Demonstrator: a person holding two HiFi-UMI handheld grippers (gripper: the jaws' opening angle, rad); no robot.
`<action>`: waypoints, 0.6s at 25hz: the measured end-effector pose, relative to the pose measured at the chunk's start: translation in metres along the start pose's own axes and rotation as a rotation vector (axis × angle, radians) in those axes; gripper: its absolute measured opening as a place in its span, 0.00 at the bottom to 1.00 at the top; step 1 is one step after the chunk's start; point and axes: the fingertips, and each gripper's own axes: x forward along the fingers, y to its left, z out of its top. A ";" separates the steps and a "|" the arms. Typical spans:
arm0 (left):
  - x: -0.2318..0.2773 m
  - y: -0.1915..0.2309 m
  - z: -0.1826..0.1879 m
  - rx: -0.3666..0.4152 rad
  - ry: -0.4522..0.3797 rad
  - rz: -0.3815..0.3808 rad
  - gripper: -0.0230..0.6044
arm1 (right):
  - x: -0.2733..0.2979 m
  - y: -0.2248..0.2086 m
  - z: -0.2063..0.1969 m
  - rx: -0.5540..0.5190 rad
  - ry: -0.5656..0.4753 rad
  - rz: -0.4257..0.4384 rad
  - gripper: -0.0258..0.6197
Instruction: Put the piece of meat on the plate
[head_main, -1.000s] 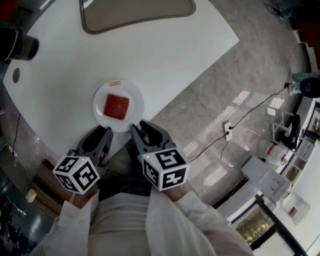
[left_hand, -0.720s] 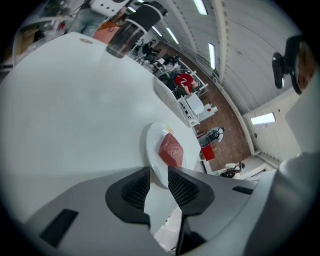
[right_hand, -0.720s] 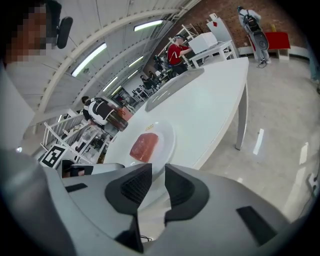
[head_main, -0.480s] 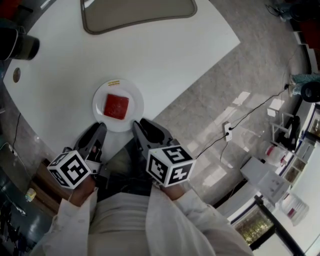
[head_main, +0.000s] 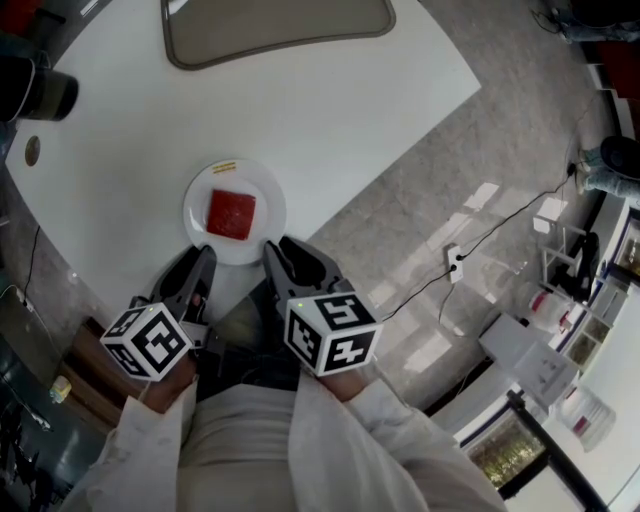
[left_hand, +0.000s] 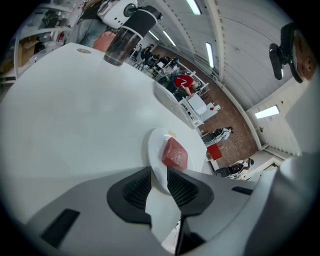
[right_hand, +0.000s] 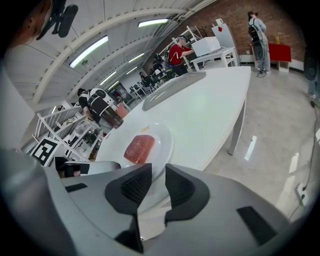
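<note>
Red meat (head_main: 232, 213) lies on the white plate (head_main: 264, 188) on the bench (head_main: 330, 100), the left tool (head_main: 200, 260) and right tool (head_main: 280, 248) just beside its rim, jaws narrowly apart, empty.

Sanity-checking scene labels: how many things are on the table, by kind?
plate: 1
meat: 1
tray: 1
dark container: 1
small disc: 1
Total: 5
</note>
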 end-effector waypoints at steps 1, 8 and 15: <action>0.001 0.000 -0.001 0.010 0.004 0.007 0.20 | 0.000 -0.001 0.000 -0.011 0.000 -0.003 0.18; 0.003 -0.001 -0.007 0.020 0.040 0.002 0.14 | -0.003 -0.005 0.003 -0.092 -0.014 -0.016 0.18; 0.002 -0.002 -0.009 0.091 0.053 -0.014 0.15 | -0.003 -0.003 0.006 -0.113 -0.026 -0.009 0.17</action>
